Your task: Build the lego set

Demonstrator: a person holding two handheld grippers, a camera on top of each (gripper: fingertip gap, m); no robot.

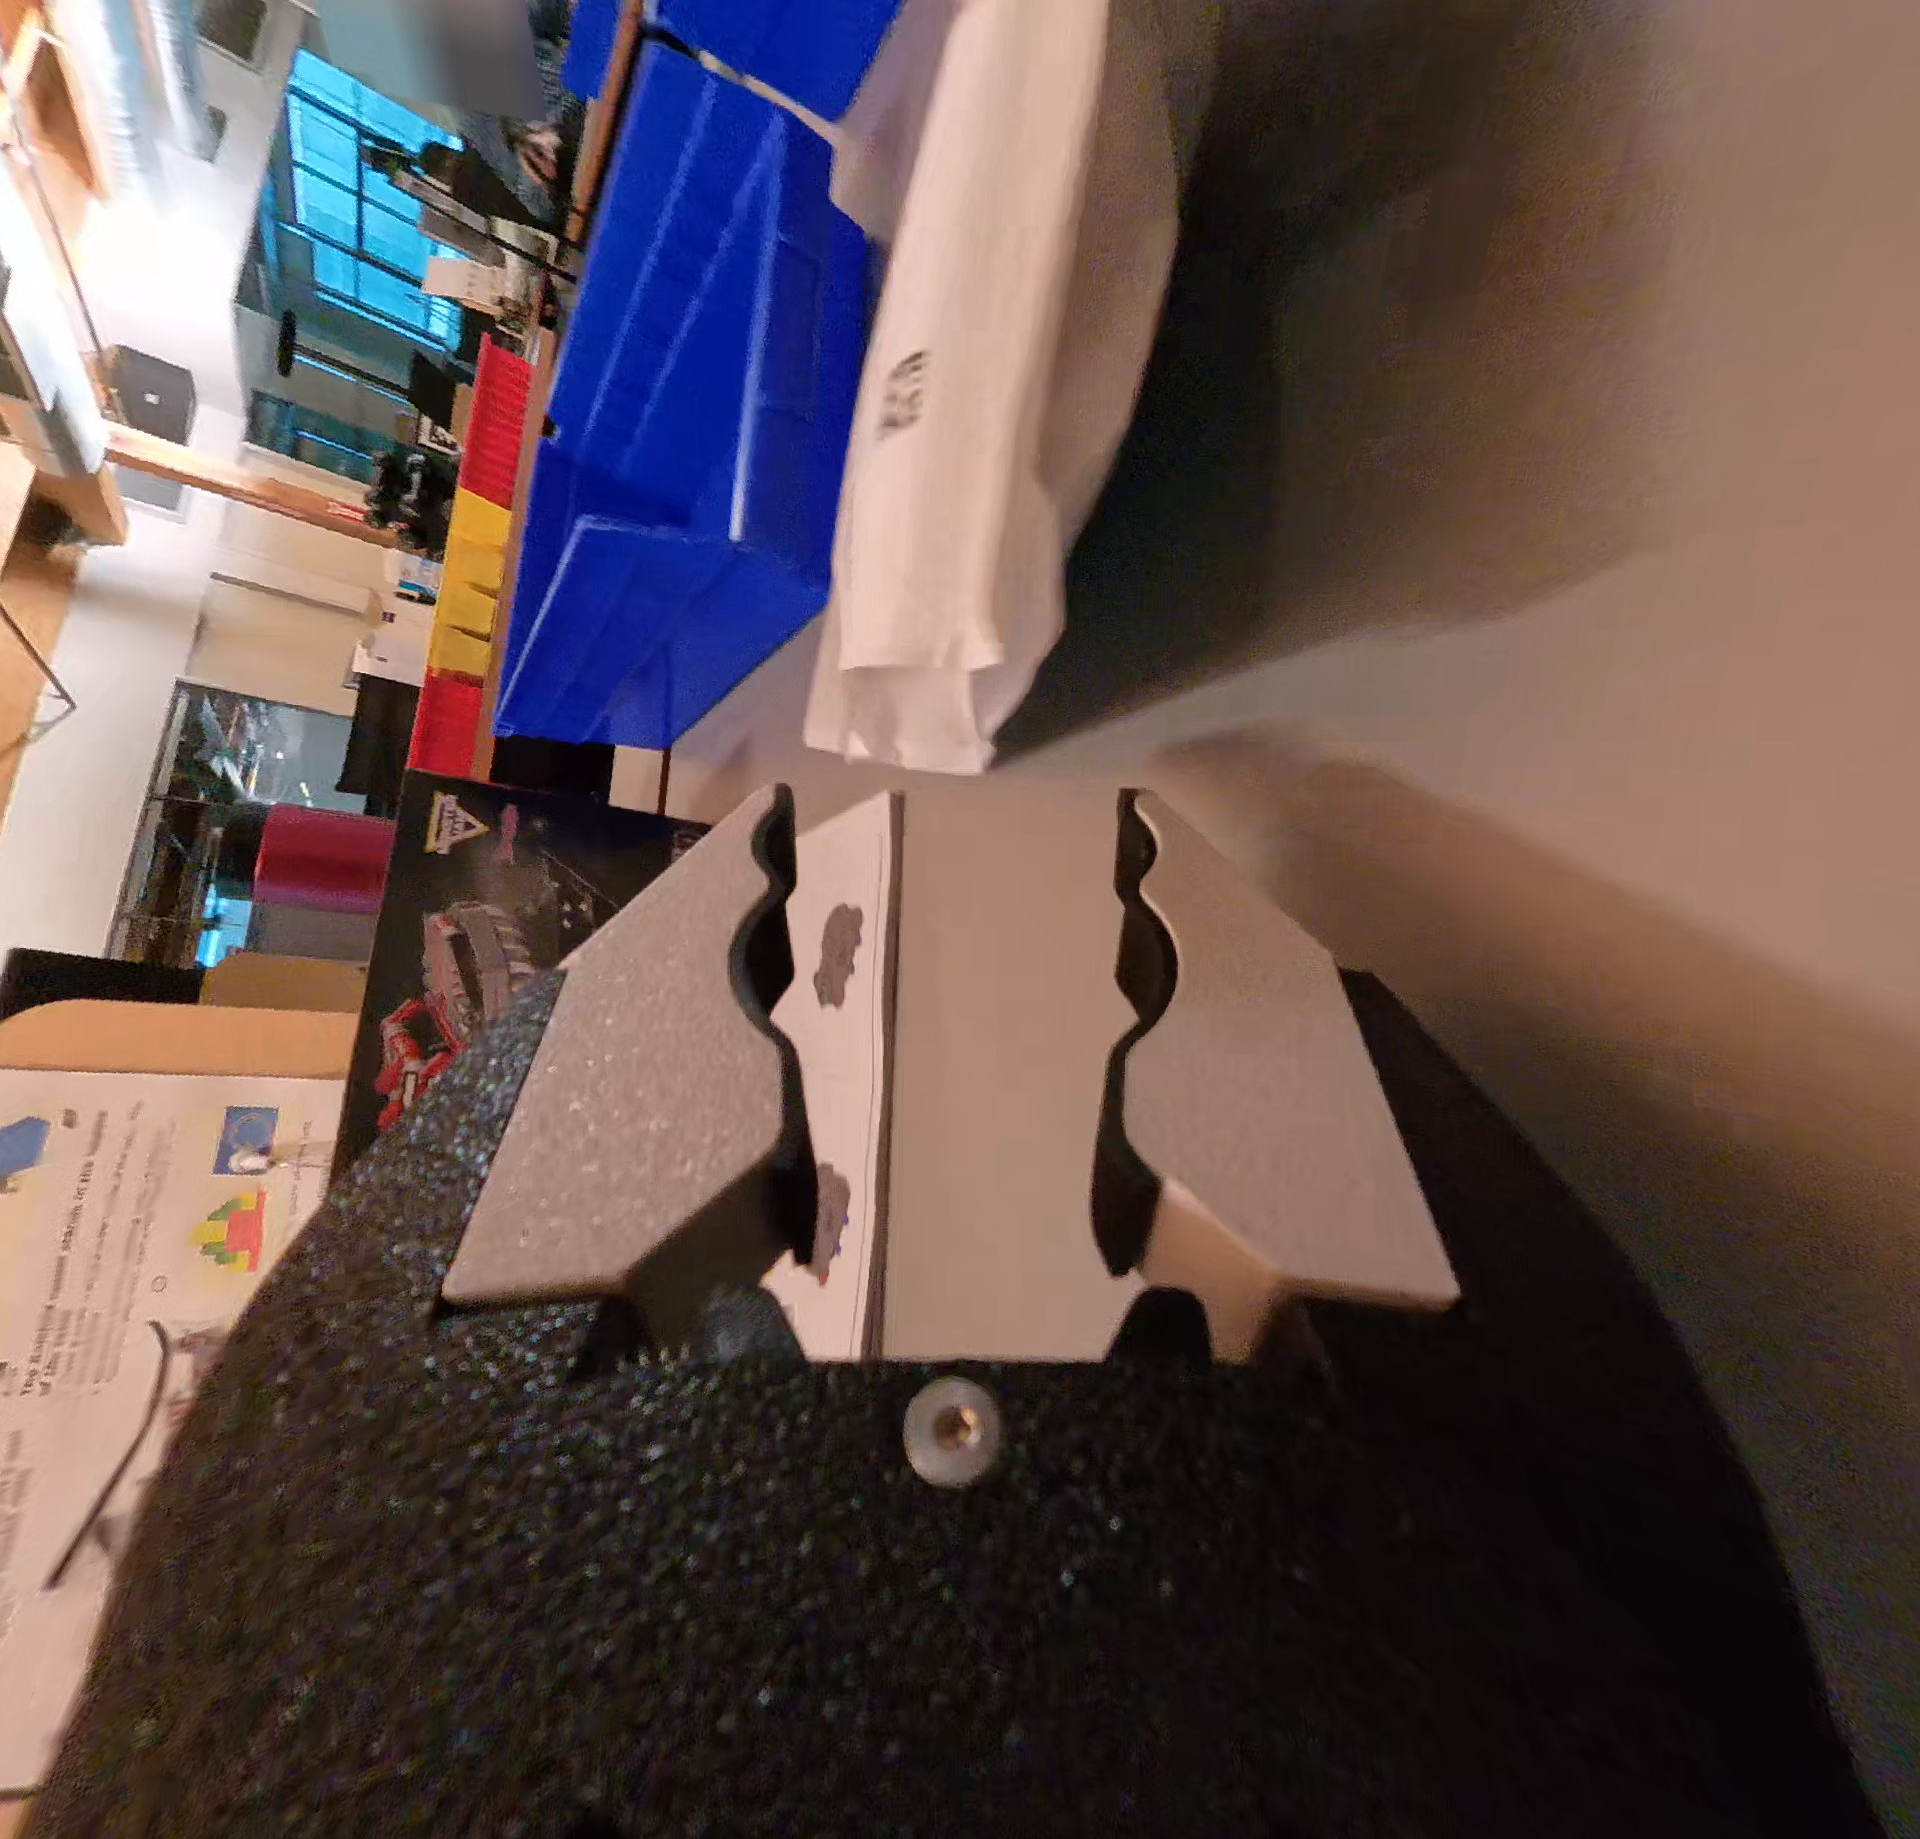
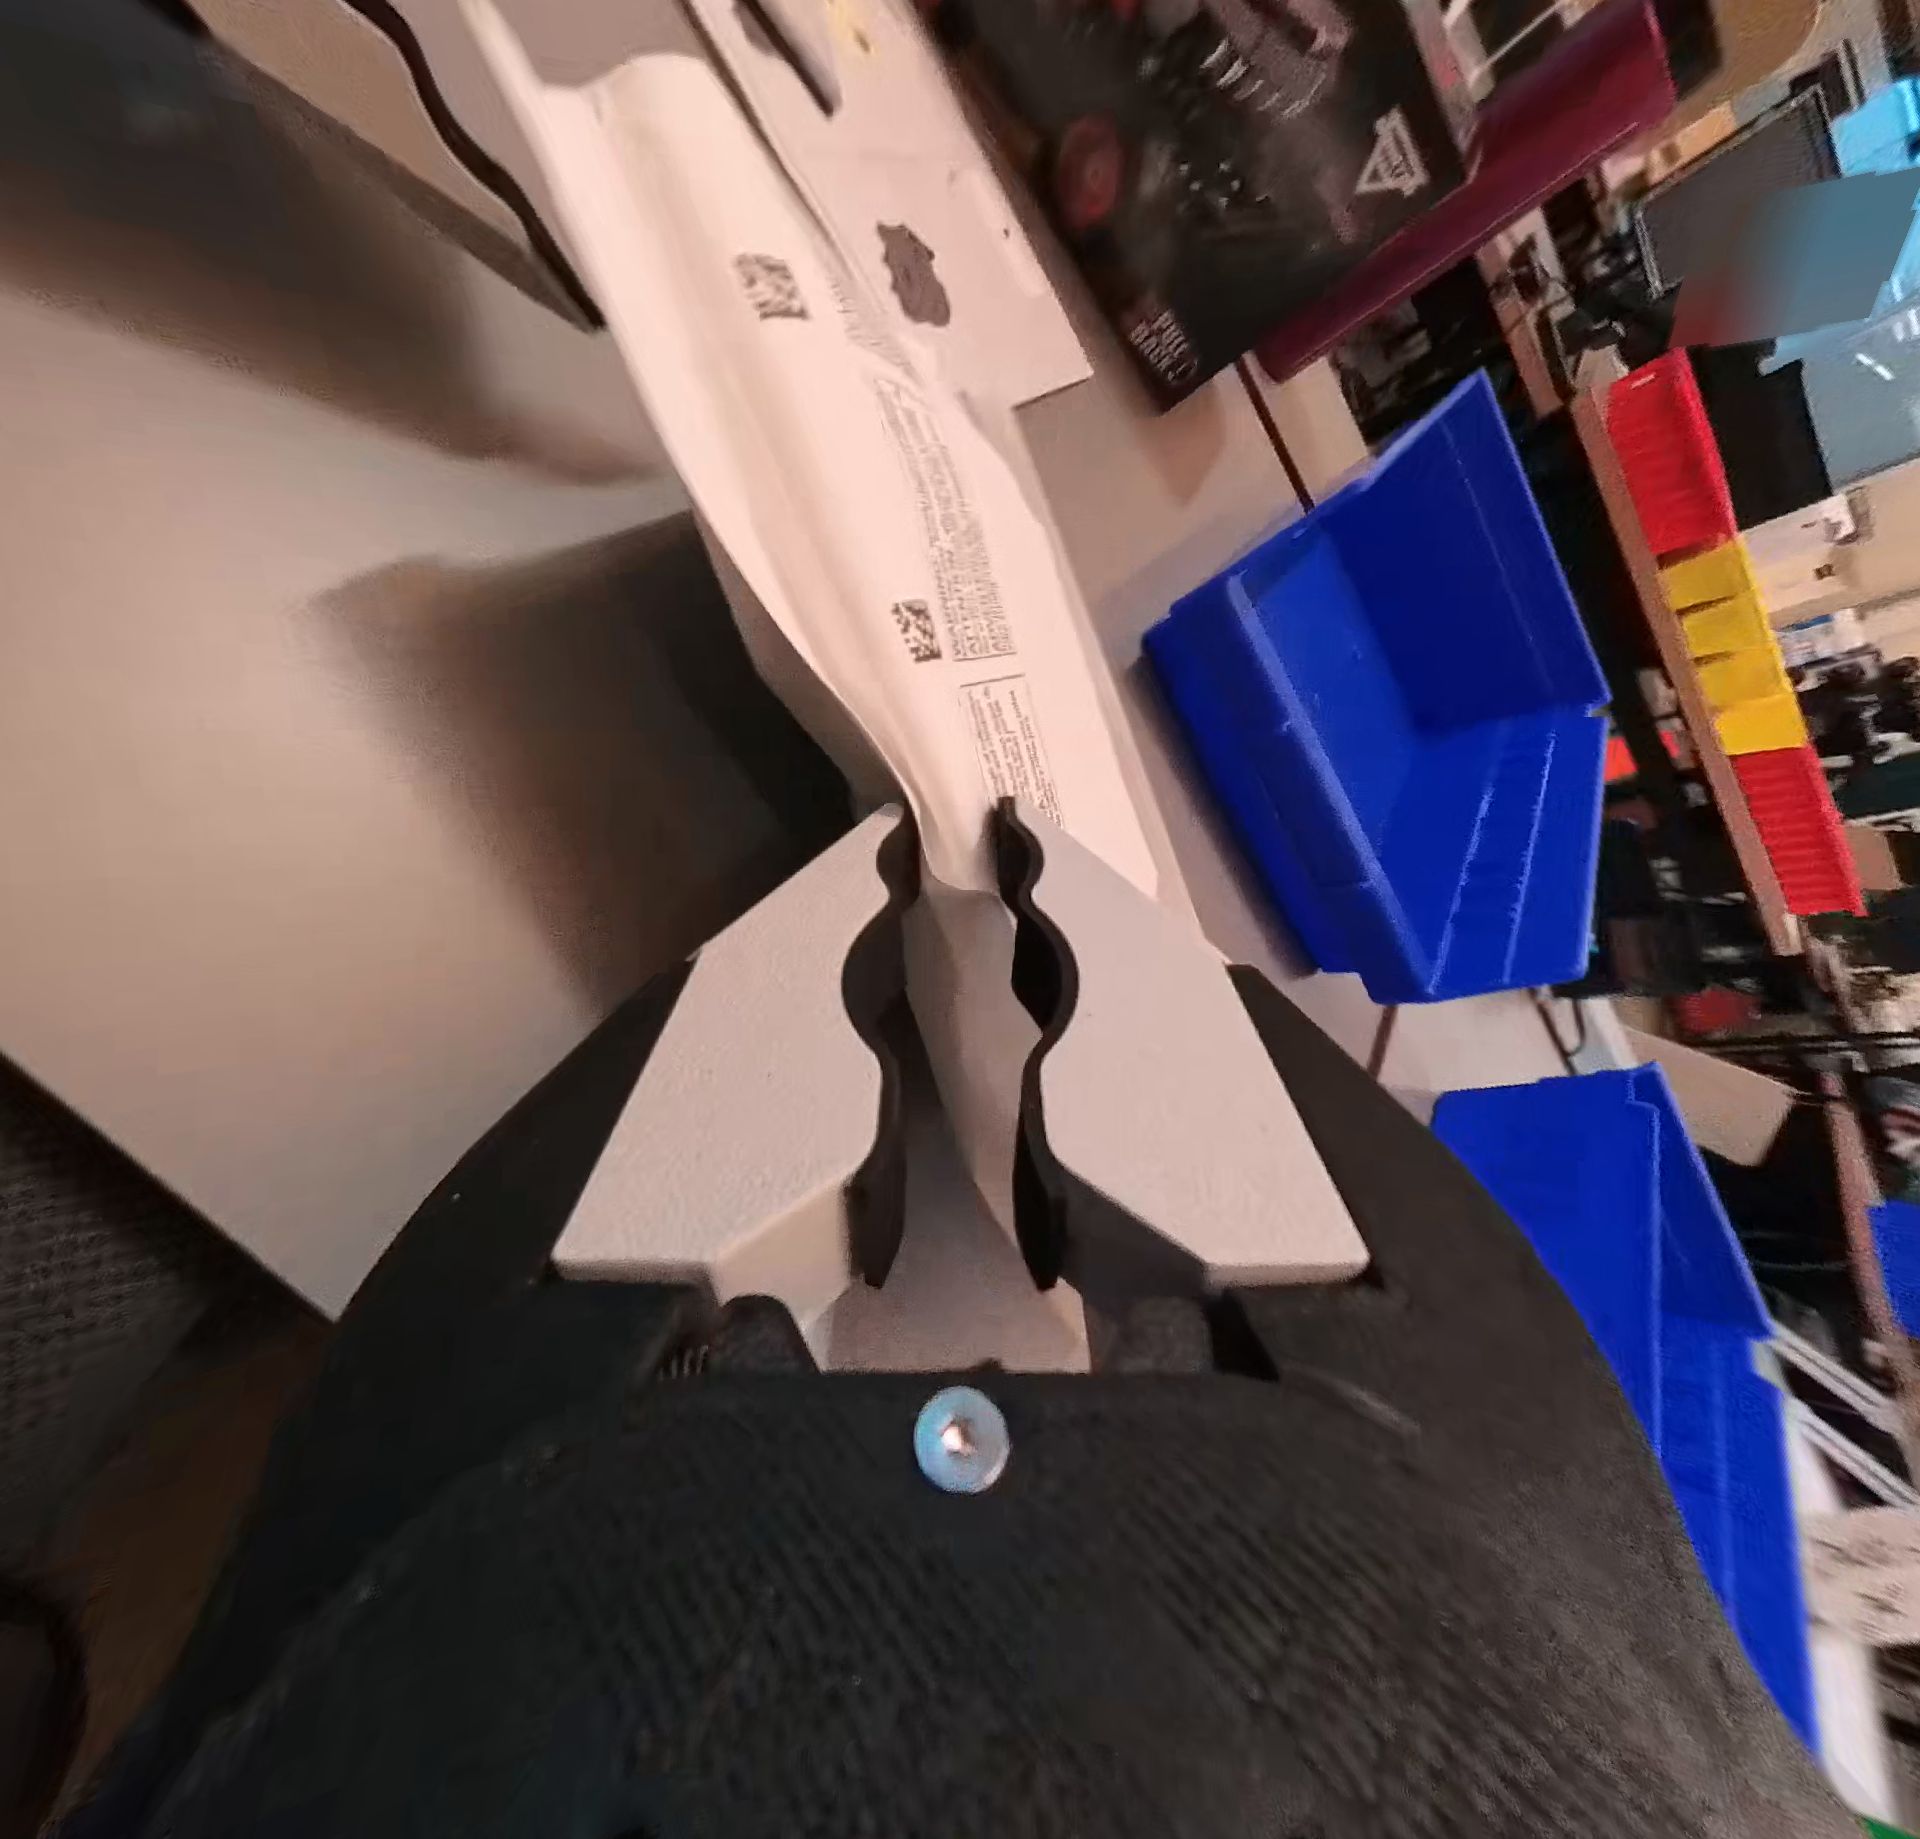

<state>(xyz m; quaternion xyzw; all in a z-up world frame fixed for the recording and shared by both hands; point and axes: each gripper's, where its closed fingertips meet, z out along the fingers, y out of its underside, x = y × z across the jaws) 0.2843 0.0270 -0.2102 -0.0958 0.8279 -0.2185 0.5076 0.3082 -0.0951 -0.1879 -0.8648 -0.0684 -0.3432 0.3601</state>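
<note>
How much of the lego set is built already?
Almost nothing yet. Done: the lego box and blue bins are set out on the table. In hand: the right gripper pinches a white paper parts bag that looks unopened; the left gripper is open. Left: opening the bag and all the building; no assembled bricks show.

Behind my white table (image 1: 1558, 854) stood large windows (image 1: 353, 220) showing blue daylight, pale walls (image 1: 125, 667), wooden shelving (image 1: 62, 127); warm indoor lighting throughout.

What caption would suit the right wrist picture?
Right claw pinching a white paper bag near blue bins.
</note>
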